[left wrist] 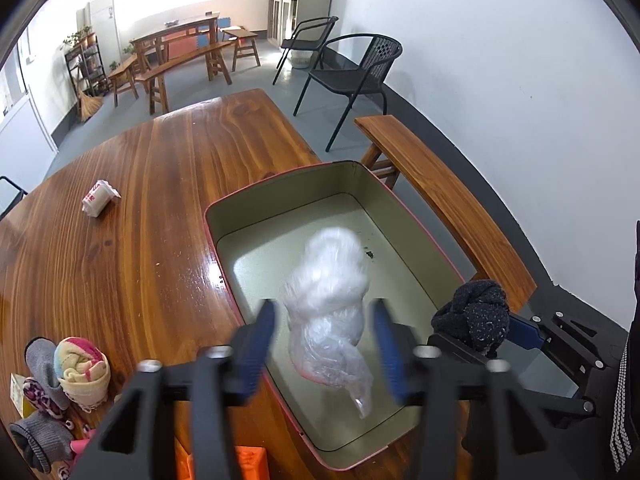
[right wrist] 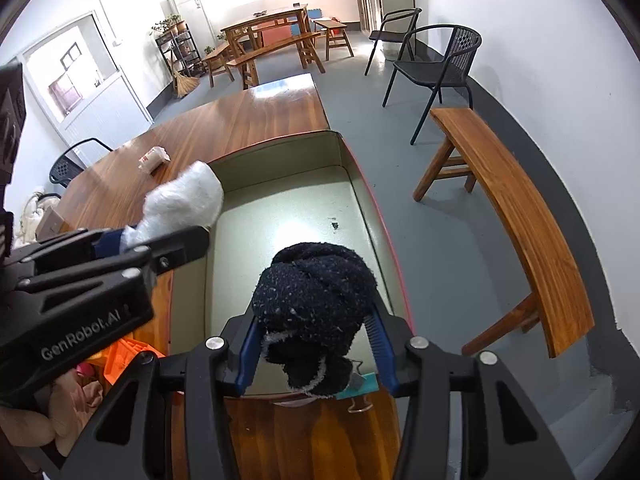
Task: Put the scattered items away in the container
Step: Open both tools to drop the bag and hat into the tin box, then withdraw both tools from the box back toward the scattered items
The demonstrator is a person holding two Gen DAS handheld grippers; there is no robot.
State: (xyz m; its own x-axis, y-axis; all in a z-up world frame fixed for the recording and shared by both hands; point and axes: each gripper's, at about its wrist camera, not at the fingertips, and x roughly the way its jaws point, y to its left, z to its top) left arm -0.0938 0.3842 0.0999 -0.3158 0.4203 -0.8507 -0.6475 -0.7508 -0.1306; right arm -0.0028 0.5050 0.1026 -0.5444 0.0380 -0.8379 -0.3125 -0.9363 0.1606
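hovering over the open container (left wrist: 408, 216), the left gripper (left wrist: 324, 344) has its jaws spread, a clear bag of white fluff (left wrist: 332, 280) loose between them. the right gripper (right wrist: 316, 344) pinches a dark knitted bundle (right wrist: 316, 296) above the container's near end. rolled socks (left wrist: 82, 372) lie on the surface left of the left jaws.

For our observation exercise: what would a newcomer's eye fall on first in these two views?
The white fluffy bundle in clear plastic, blurred between the open fingers of the left hand-held gripper above the open tin container. Next, the dark navy rolled sock gripped by the right hand-held gripper over the container's near end.
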